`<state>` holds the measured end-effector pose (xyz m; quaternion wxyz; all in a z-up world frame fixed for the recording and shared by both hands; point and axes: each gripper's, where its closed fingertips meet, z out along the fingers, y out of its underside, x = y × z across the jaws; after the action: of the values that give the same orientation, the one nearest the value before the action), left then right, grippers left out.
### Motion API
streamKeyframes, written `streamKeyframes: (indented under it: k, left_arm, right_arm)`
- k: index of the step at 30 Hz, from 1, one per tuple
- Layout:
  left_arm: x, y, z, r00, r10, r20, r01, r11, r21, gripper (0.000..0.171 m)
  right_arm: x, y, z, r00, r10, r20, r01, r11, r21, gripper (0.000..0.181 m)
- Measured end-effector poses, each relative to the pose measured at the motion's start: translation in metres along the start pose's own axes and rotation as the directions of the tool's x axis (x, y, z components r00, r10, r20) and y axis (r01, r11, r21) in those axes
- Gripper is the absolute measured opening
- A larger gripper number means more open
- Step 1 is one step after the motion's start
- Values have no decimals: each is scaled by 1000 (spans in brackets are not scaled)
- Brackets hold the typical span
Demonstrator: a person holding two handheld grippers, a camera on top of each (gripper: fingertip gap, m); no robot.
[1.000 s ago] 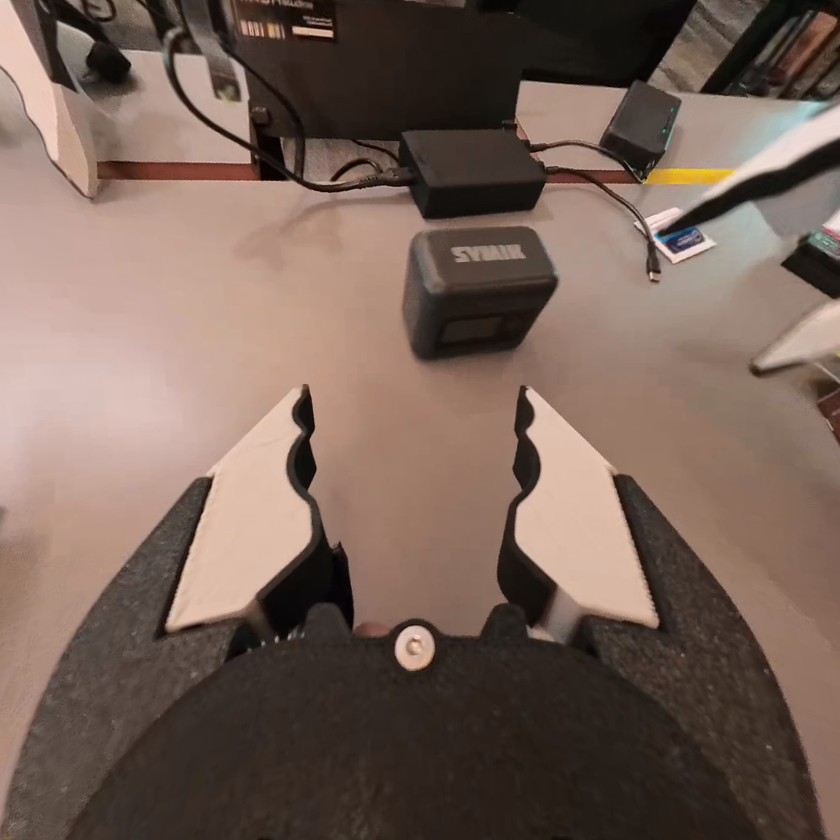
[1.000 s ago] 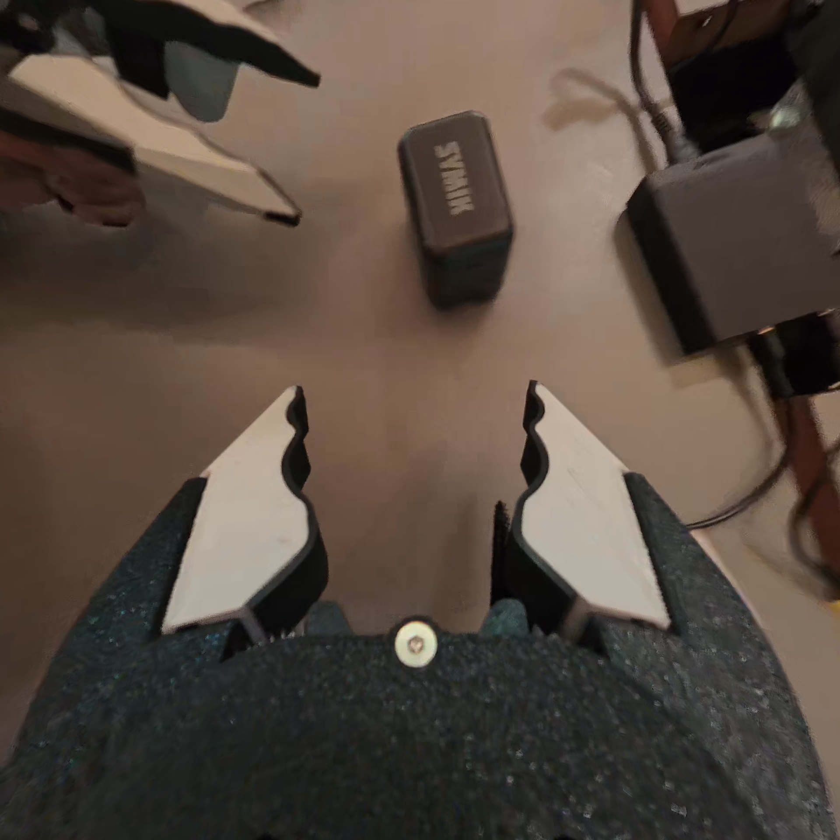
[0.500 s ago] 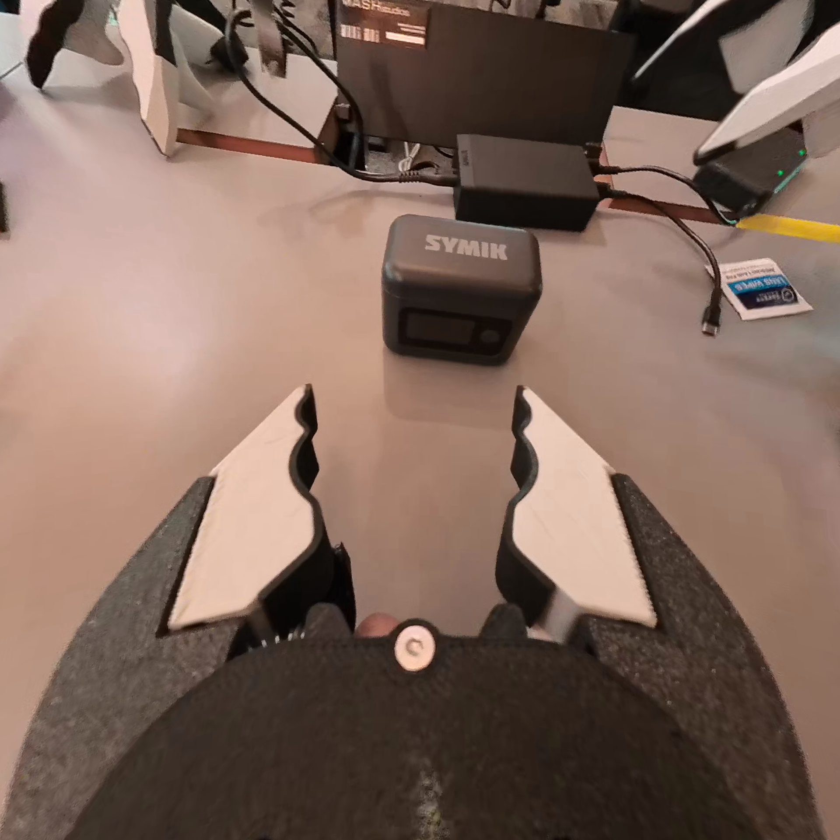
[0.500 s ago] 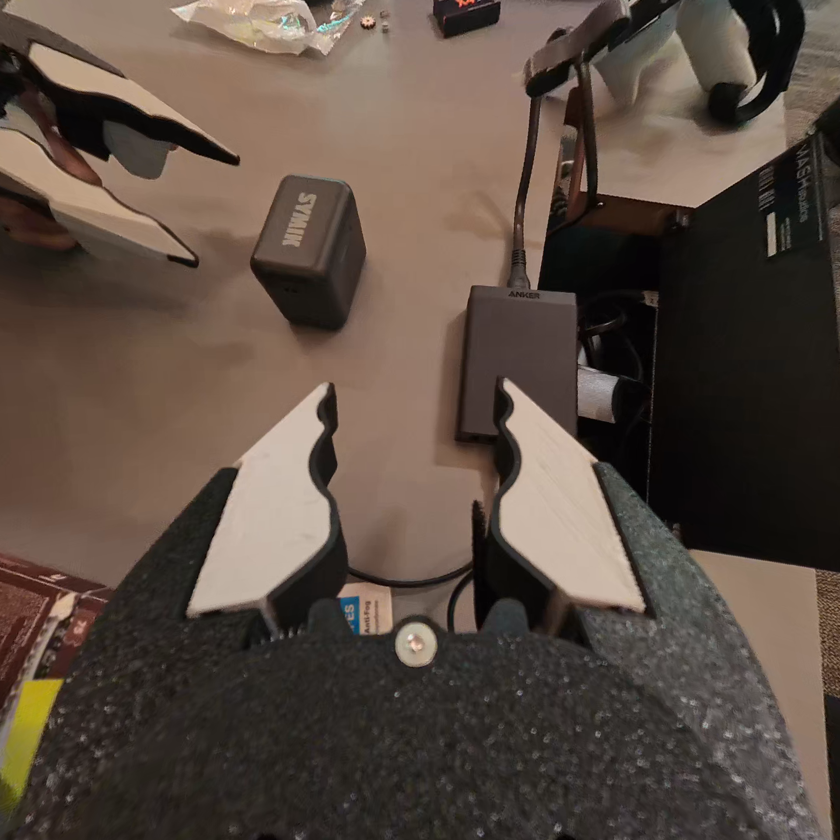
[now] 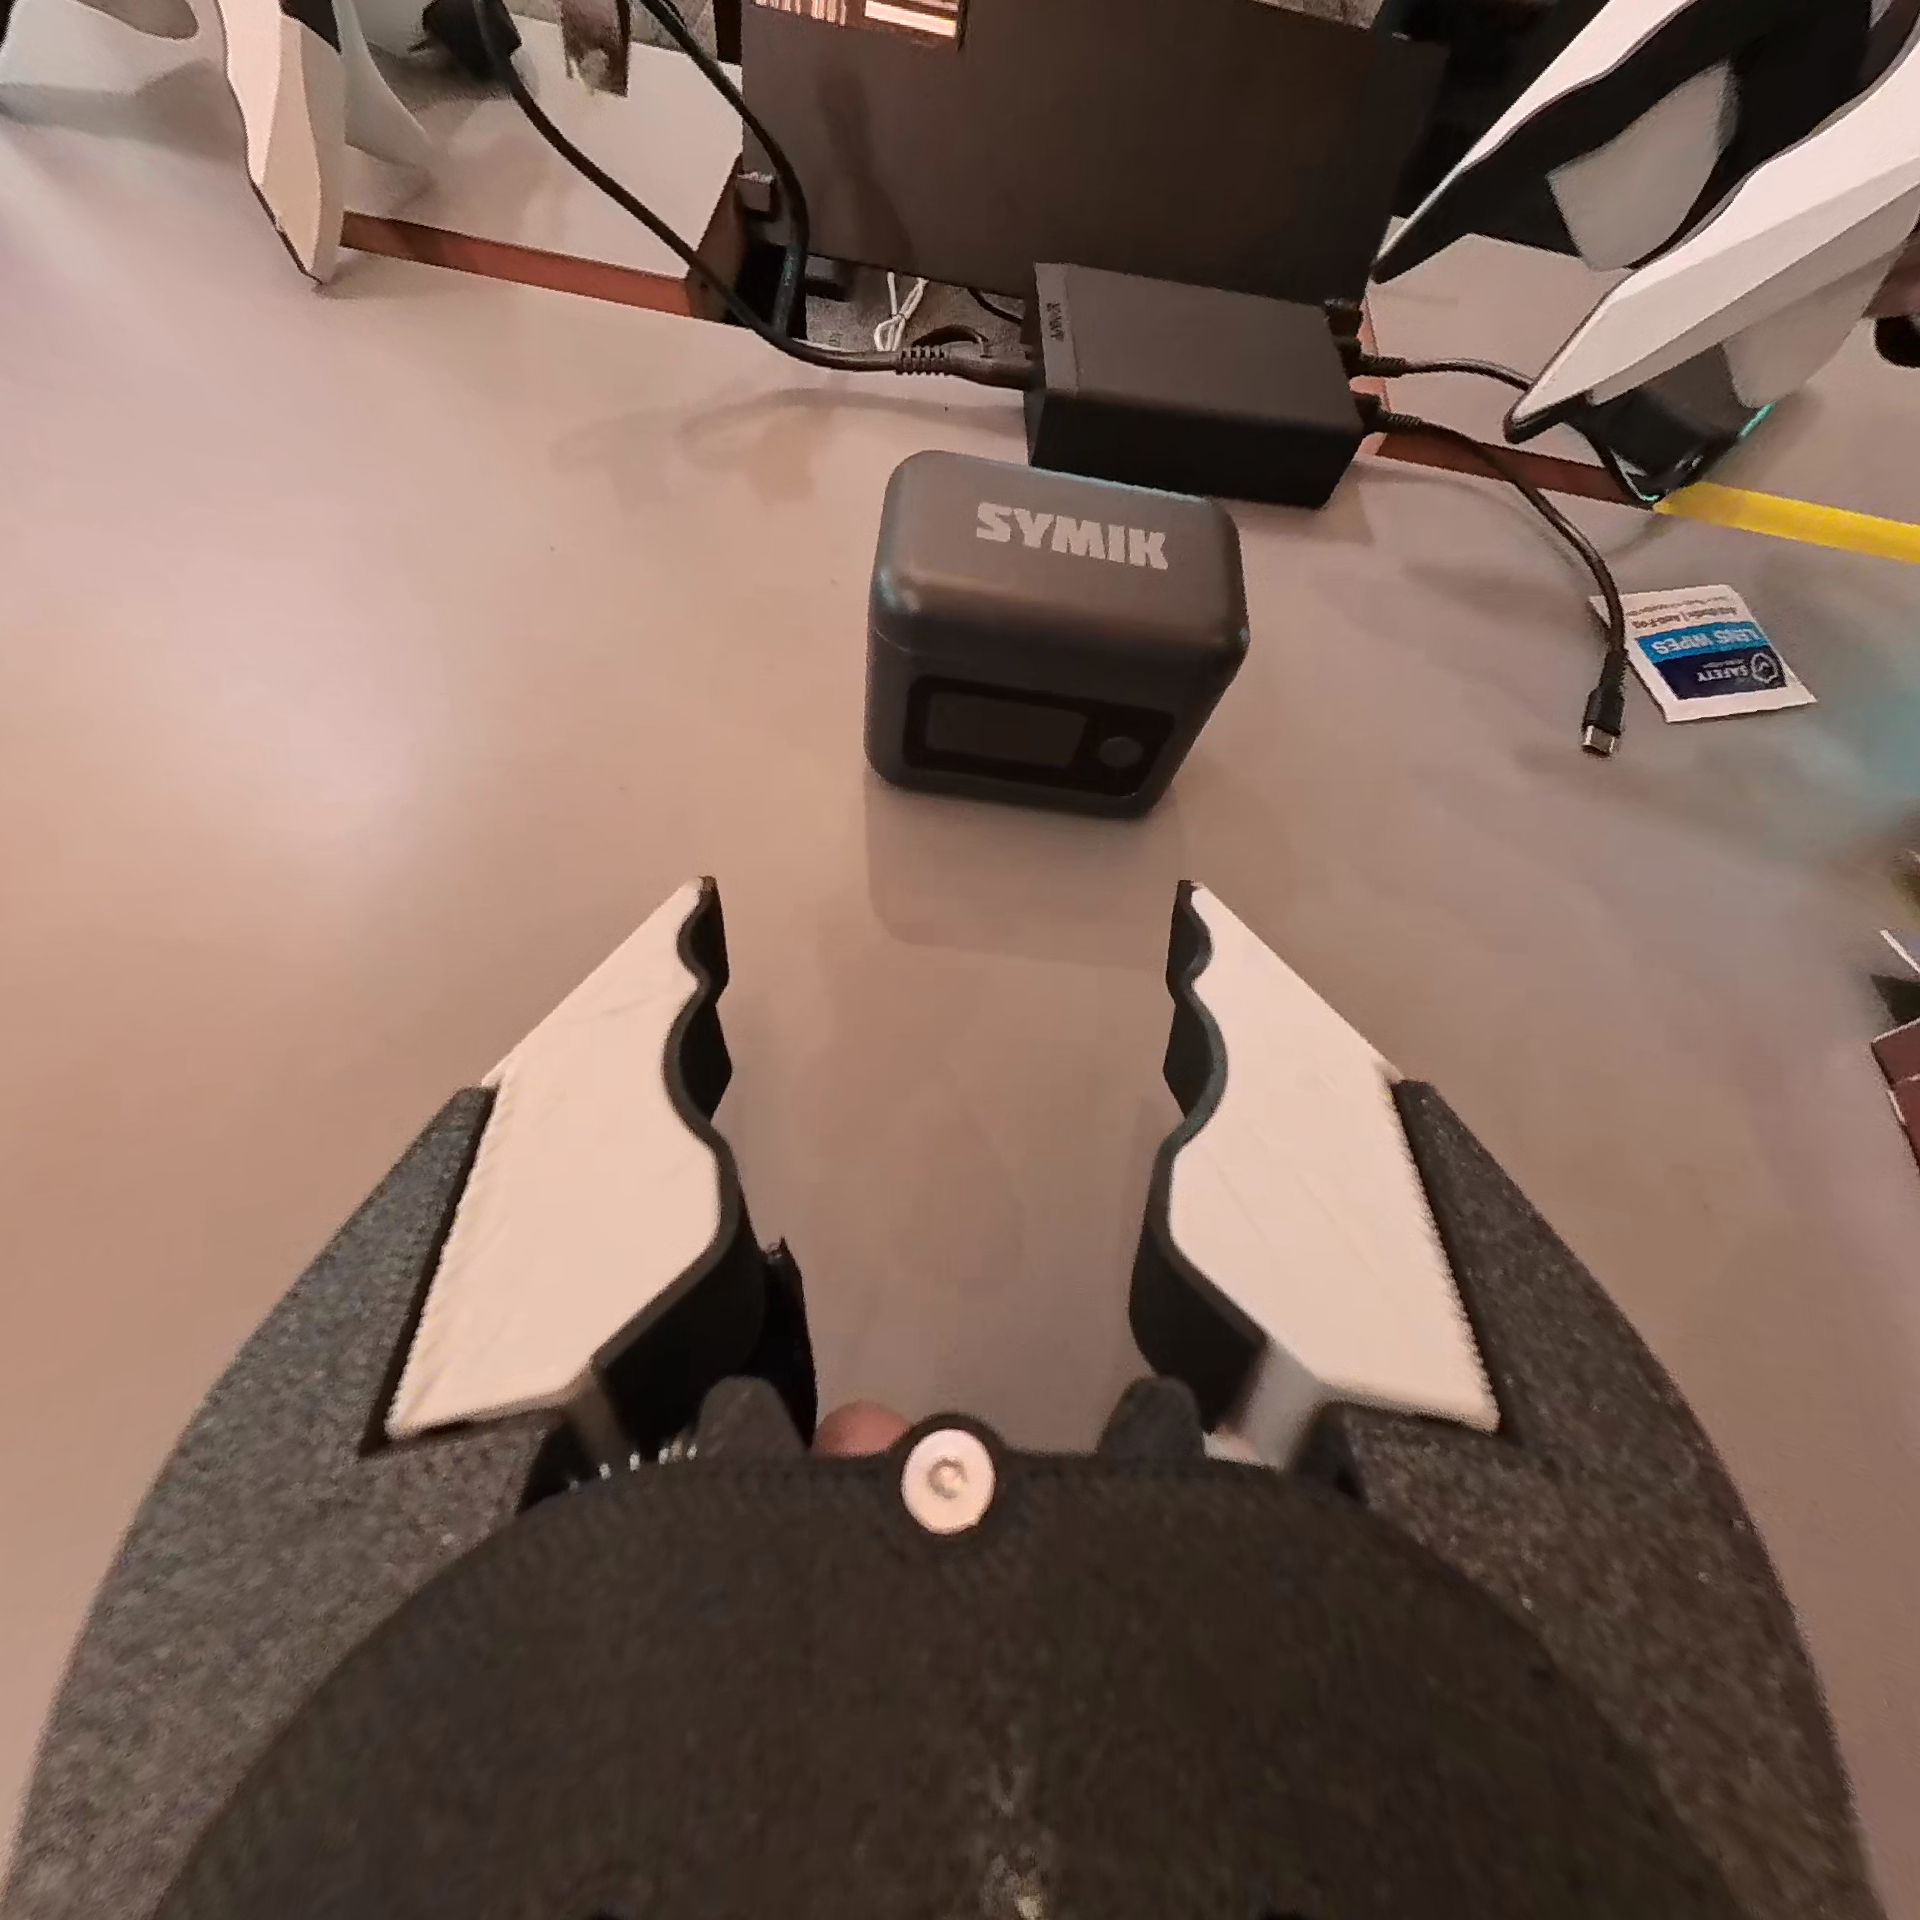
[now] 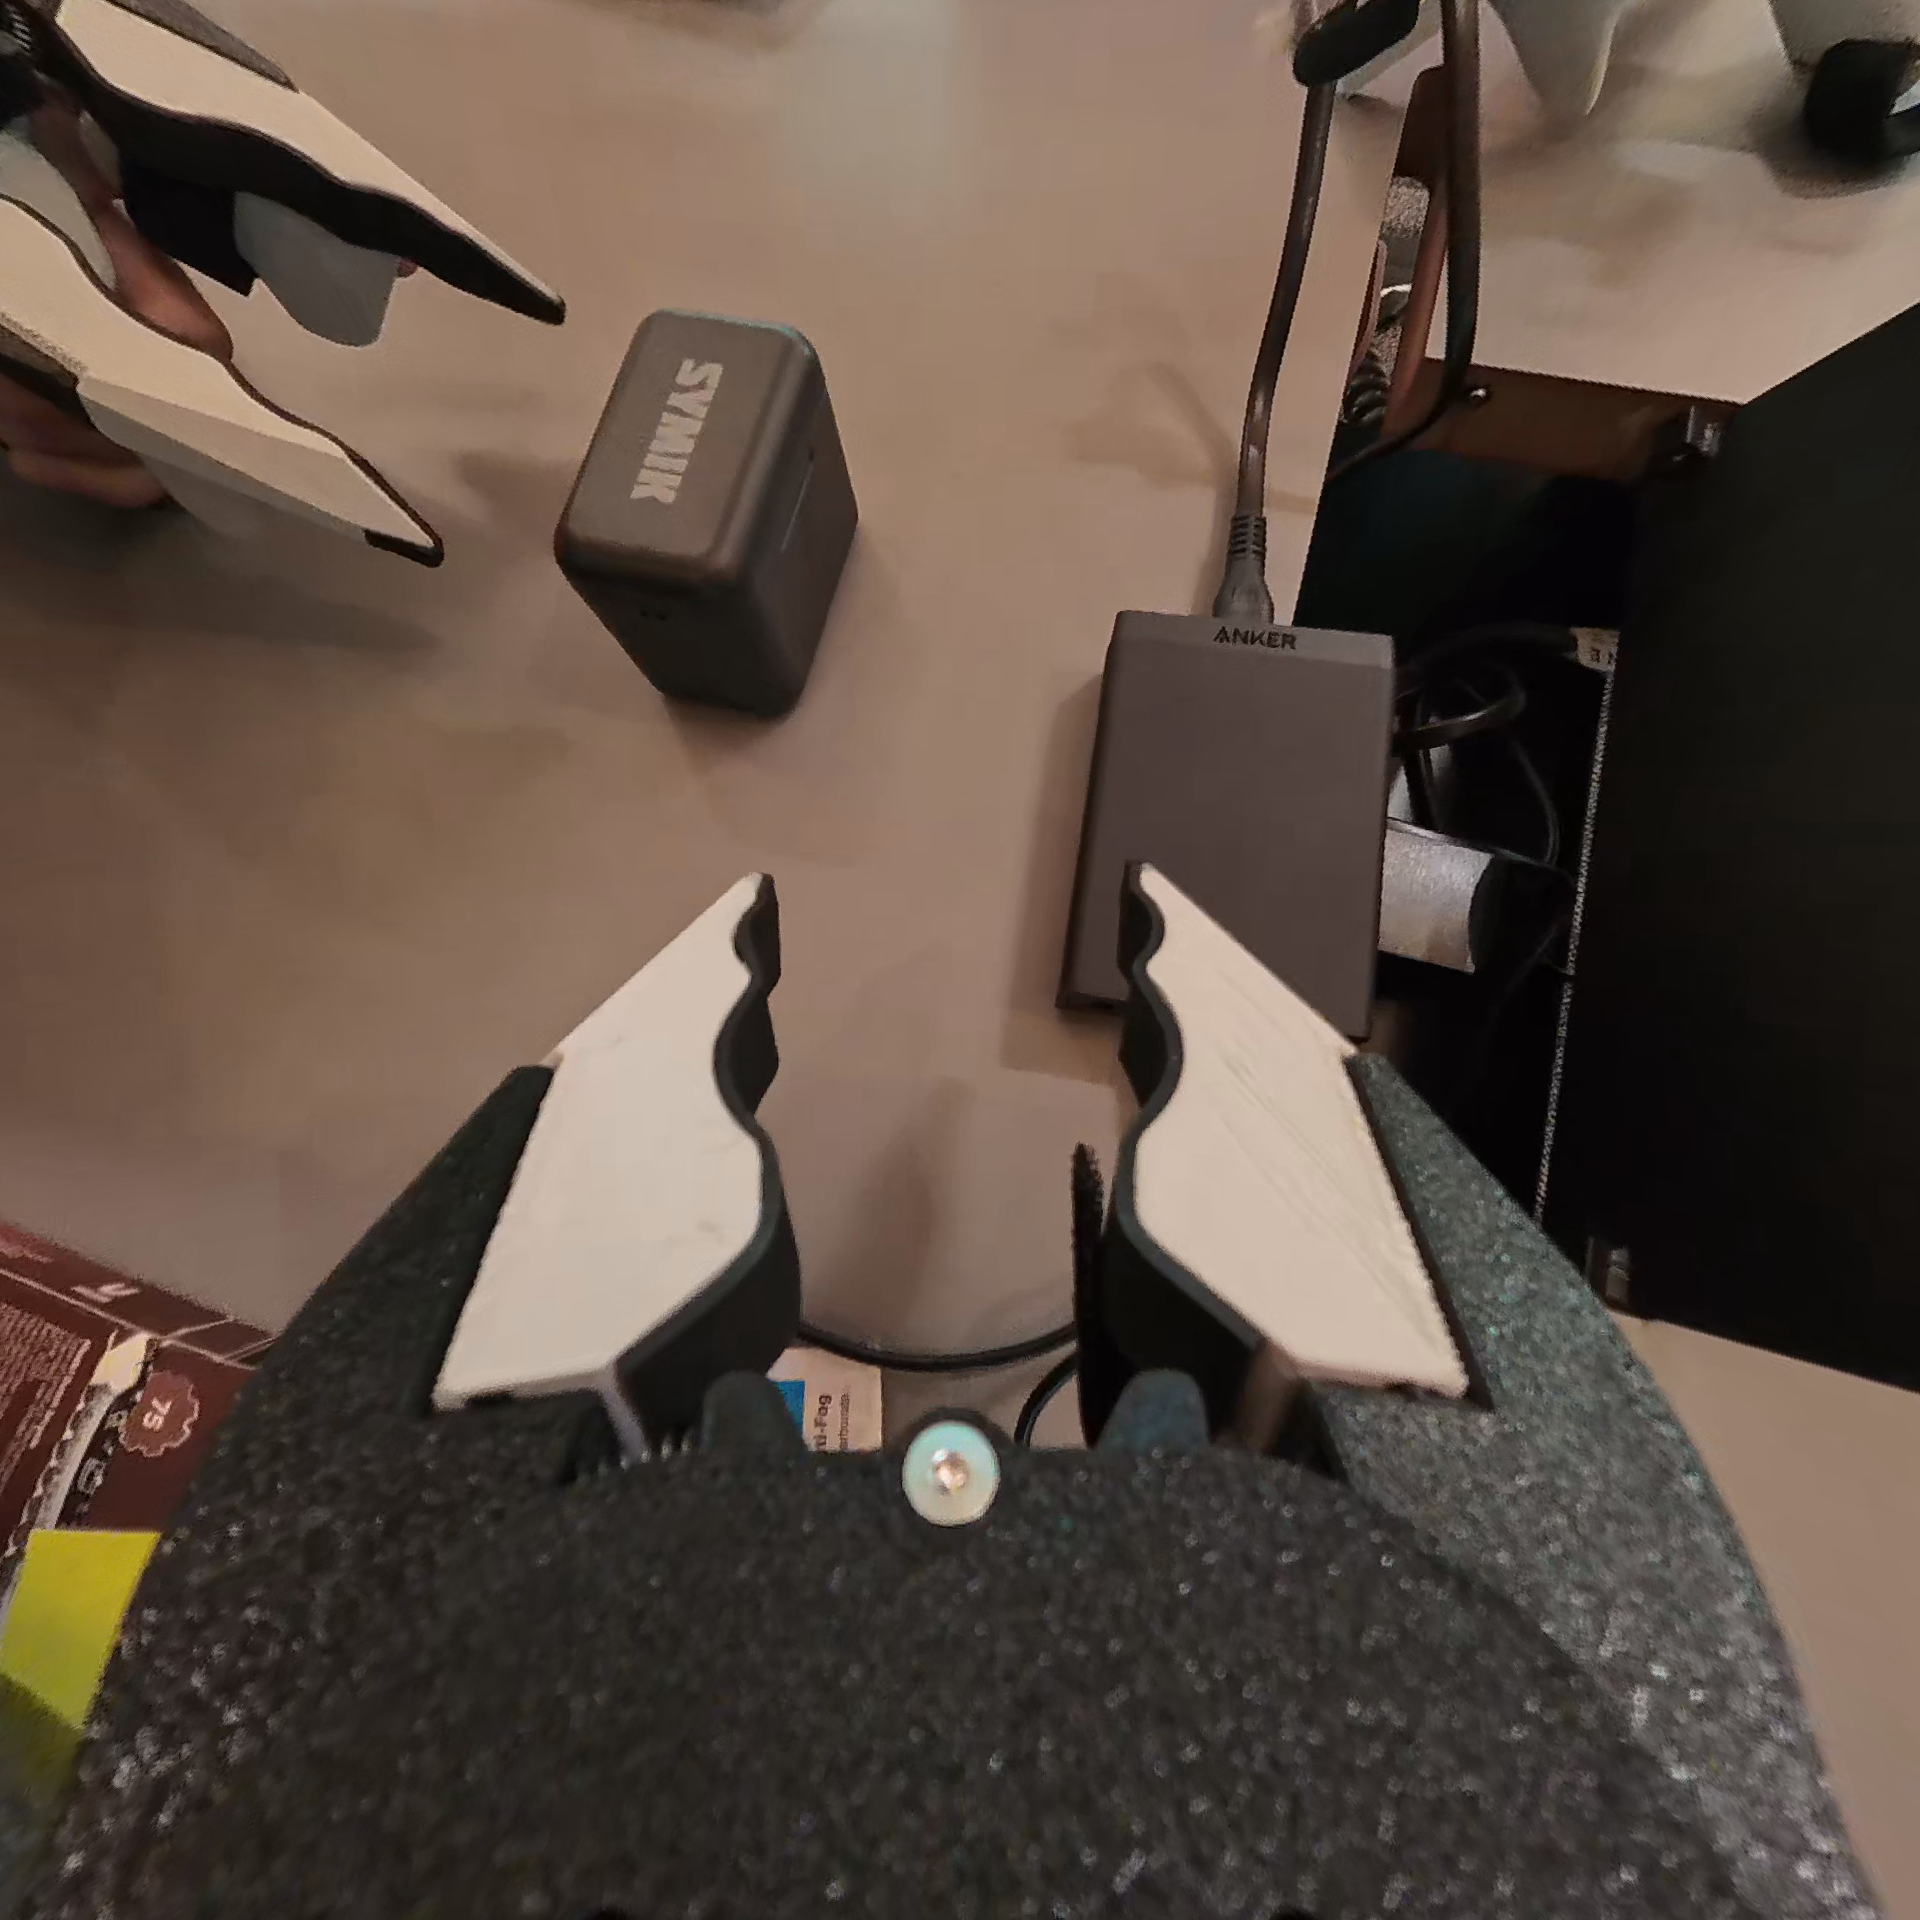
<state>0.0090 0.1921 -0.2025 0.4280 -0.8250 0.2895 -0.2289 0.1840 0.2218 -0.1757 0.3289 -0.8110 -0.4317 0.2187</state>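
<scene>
A small dark grey box-shaped case (image 5: pixel 1055 634) with a little screen on its front stands on the grey table (image 5: pixel 416 675). My left gripper (image 5: pixel 943 899) is open and empty, a short way in front of the case and pointing at it. In the right wrist view the case (image 6: pixel 712 514) lies at the upper left. My right gripper (image 6: pixel 948 891) is open and empty above the table, its right fingertip over the near end of a flat dark charger block (image 6: pixel 1236 810). The left gripper (image 6: pixel 488 426) shows at the upper left, beside the case.
The charger block (image 5: pixel 1190 379) sits behind the case with cables running from it. A loose cable end (image 5: pixel 1600 727) and a white and blue wipe packet (image 5: pixel 1704 665) lie to the right. A black box (image 5: pixel 1081 135) stands at the back. A printed carton (image 6: pixel 94 1392) lies at the right view's lower left. The flat dark charger block (image 6: pixel 1236 810) is about 5 centimetres from my right fingertips. It turns up in the left wrist view (image 5: pixel 1187 349) as well.
The right gripper has swung away from the case toward the charger block and its jaws have narrowed a little. The left gripper has steadied in front of the case, still open.
</scene>
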Motion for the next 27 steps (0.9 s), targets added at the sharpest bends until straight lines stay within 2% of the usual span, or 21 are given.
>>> streamKeyframes:
  k: [10,16,22,27]
  left_arm:
    - [3,-1,4,1000,15,4,-15,1000,-2,85]
    - [9,-6,13,1000,16,25,-16,1000,-5,85]
    - [23,-13,23,999,21,28,-21,1000,-6,88]
    - [27,-13,25,998,32,45,-32,999,-1,89]
  right_arm:
    - [-4,-3,12,999,-23,23,23,1000,3,66]
    - [-8,-14,25,996,-57,72,52,996,65,61]
    - [-12,-23,45,979,-109,170,94,991,97,61]
    - [-16,-38,46,955,-137,264,115,989,97,54]
